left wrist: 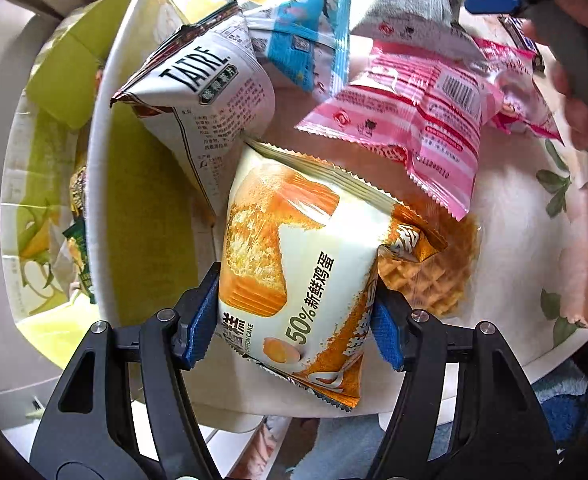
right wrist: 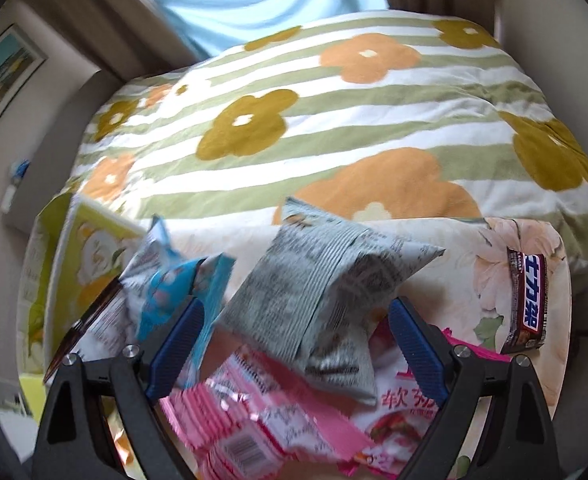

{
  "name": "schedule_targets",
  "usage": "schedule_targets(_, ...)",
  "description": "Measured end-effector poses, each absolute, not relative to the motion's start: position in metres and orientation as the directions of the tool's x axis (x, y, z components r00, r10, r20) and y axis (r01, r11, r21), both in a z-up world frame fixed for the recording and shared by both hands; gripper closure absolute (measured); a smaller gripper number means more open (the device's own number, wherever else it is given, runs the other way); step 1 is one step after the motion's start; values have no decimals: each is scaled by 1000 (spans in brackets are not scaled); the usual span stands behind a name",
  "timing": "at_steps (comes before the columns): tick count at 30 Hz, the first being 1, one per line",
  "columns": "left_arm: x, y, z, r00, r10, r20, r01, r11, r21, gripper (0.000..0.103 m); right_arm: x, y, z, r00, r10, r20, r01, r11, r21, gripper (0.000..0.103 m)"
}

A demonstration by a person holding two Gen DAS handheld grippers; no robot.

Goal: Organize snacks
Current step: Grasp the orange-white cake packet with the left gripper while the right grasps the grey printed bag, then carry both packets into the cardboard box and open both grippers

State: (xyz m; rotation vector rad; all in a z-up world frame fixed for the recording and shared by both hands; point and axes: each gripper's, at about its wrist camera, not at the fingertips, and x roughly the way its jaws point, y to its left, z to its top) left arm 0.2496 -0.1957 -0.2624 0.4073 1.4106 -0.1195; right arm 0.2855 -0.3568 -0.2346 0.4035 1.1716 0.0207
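My left gripper point(left wrist: 294, 320) is shut on an orange and cream chiffon cake packet point(left wrist: 294, 280), held just right of the green-lined box point(left wrist: 141, 216). A white TATRE bag point(left wrist: 205, 100) leans over the box rim. A blue packet point(left wrist: 310, 40), pink packets point(left wrist: 422, 120) and a waffle pack point(left wrist: 426, 276) lie on the table. My right gripper point(right wrist: 294, 344) is open, its jaws standing either side of a grey newsprint-pattern packet point(right wrist: 318, 296) above the pink packets point(right wrist: 253, 412). The blue packet point(right wrist: 173, 284) sits to its left.
A chocolate bar point(right wrist: 526, 300) lies at the floral table's right edge point(right wrist: 550, 360). A bed with a striped flower blanket point(right wrist: 314, 120) stands behind the table. The box point(right wrist: 89, 256) stands at the table's left end.
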Motion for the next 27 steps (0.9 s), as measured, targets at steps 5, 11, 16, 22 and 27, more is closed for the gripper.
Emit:
schedule_targets(5,239,-194,-249,172,153,-973,299,933,200,40,304,-359,-254,360,168,-918,283,918,279,11)
schedule_targets(11,233,-178,-244,168,140,-976,287,940,184,40,305,-362,-268,354,183,-917,295,909,295,27)
schedule_targets(16,228,-181,-256,181,138,-974,279,942,185,40,300,-366,-260,387,218,-896,250,910,329,38)
schedule_targets(22,220,-181,-244,217,143,-966,270,942,200,40,290,-367,-226,464,247,-851,180,914,364,39)
schedule_targets(27,205,-181,-224,265,135,-955,248,947,203,40,278,-359,-195,492,274,-826,114,921,373,39)
